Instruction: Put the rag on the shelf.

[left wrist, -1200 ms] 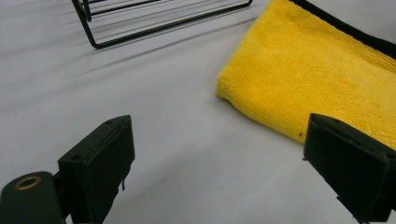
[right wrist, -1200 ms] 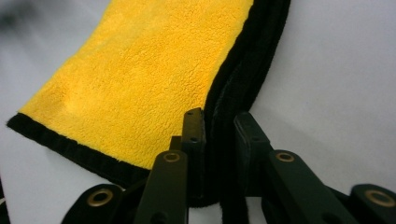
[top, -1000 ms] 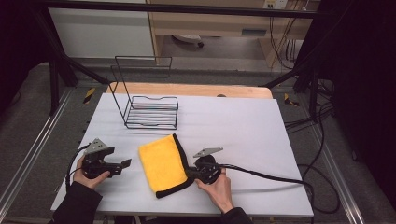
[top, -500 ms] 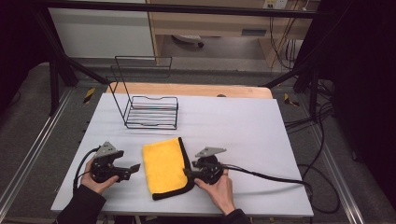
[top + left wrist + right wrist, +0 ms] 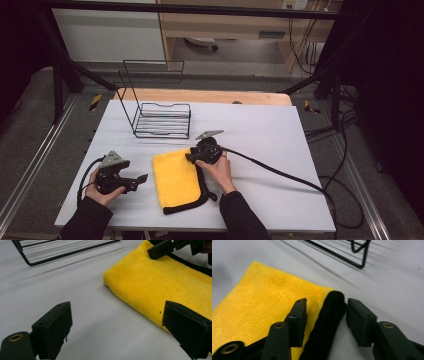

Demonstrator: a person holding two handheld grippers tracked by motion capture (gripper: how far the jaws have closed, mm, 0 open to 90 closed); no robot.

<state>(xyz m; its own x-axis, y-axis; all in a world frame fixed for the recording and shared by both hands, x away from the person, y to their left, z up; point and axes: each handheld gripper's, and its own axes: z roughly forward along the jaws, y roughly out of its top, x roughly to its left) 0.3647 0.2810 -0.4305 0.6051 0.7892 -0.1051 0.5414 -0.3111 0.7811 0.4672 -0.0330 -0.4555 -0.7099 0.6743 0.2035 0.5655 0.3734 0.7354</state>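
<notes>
A folded yellow cloth (image 5: 176,181) with a black hem (image 5: 204,186) along its right side lies on the white table (image 5: 270,135). My right gripper (image 5: 190,157) is at the cloth's far right corner. In the right gripper view it (image 5: 327,303) is open, its jaws standing on either side of the black hem (image 5: 331,315), one over the yellow pile (image 5: 262,297). My left gripper (image 5: 142,178) is open just left of the cloth, apart from it. In the left gripper view it (image 5: 117,315) is low over the table with the cloth's edge (image 5: 170,287) near its right jaw, and the right gripper (image 5: 162,248) shows beyond.
A black wire rack (image 5: 162,120) stands at the back left of the table, also seen in the gripper views (image 5: 62,255) (image 5: 352,255). The right gripper's cable (image 5: 280,172) trails across the table to the right. A wooden strip (image 5: 200,95) runs along the far edge.
My right gripper has moved away from me along the cloth's right edge to its far corner. The cloth has shifted slightly. My left gripper has moved a little toward the cloth.
</notes>
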